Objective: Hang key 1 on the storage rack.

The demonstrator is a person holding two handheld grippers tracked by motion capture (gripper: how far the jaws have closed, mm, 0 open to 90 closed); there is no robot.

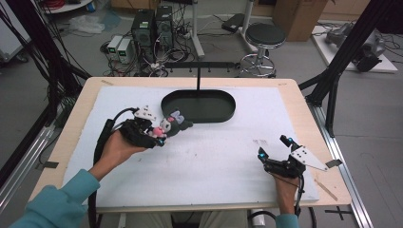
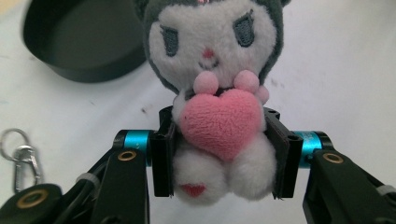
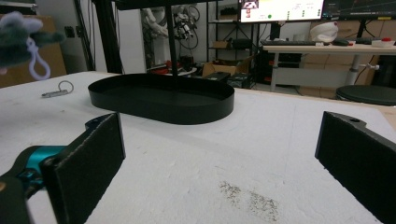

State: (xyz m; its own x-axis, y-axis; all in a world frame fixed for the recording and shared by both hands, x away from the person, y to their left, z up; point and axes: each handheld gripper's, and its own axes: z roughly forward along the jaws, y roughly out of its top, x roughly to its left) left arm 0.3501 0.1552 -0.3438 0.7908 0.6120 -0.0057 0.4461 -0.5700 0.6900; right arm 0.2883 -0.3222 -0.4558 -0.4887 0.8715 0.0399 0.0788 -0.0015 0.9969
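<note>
At the centre of the left gripper view, the plush keychain toy [image 2: 217, 116] sits clamped at its body between the two pads [image 2: 162, 158] of the left gripper [image 2: 219, 158], which is closed firmly on it, face and pink heart toward the camera. In the high view the toy [image 1: 168, 124] is held left of centre, just beside the near left rim of the black oval tray [image 1: 198, 106]. Its metal key ring [image 2: 16, 154] lies on the white mat [image 1: 214, 156] at lower left of the left gripper view. The likely step is transfer to the tray: keep the squeeze on the torso, lift enough for the trailing ring to clear the rim, and release low over the tray floor. The right gripper [image 1: 277, 156], lower right in the high view, rests on the mat with jaws wide apart, holding nothing.
</note>
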